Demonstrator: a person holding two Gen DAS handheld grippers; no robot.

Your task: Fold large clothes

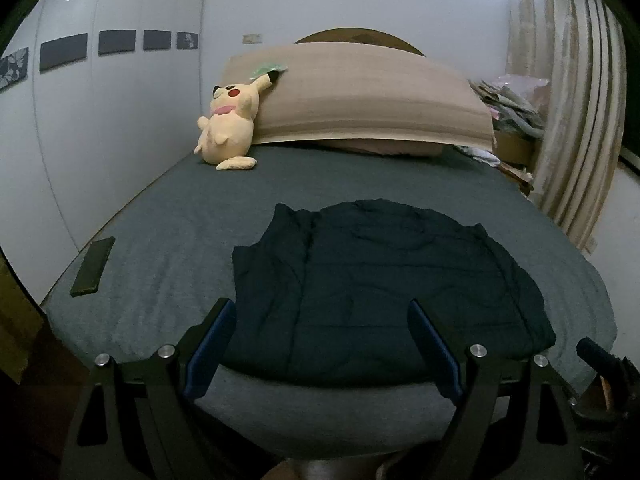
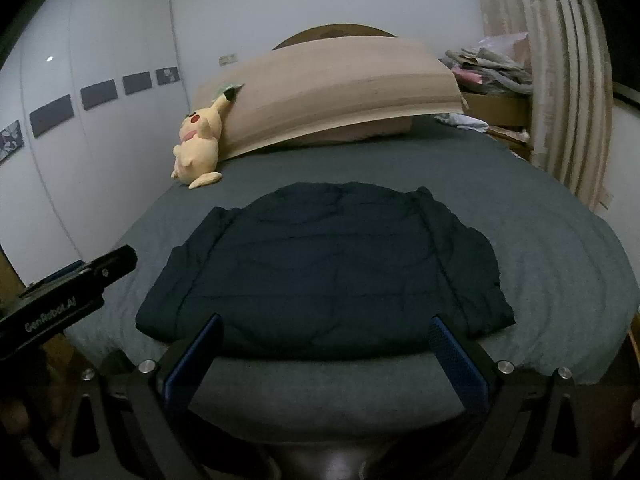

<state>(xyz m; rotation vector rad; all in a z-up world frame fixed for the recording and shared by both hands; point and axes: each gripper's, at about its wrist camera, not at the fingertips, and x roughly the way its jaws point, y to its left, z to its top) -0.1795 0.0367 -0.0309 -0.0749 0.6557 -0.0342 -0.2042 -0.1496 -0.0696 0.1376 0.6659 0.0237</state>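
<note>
Left wrist view: the left hand-held gripper (image 1: 322, 344) hangs over the near edge of the bed (image 1: 168, 240), its blue-padded fingers (image 1: 210, 350) spread wide with nothing between them. A dark navy garment (image 1: 384, 288) lies spread flat on the grey sheet straight ahead at twelve o'clock, its near hem just beyond the fingertips and not touched by them. A dark flat phone-like object (image 1: 93, 267) rests on the sheet at ten o'clock, well apart from the garment. A yellow plush toy (image 1: 228, 128) leans against a long tan pillow (image 1: 372, 100) at the head of the bed, at eleven o'clock. Striped curtains (image 1: 580, 100) hang at two o'clock.

Right wrist view: the right hand-held gripper (image 2: 326, 354) is likewise wide open and empty, poised at the near edge of the bed with the garment (image 2: 328, 264) ahead at twelve o'clock. The left tool's black body shows at nine o'clock.
</note>
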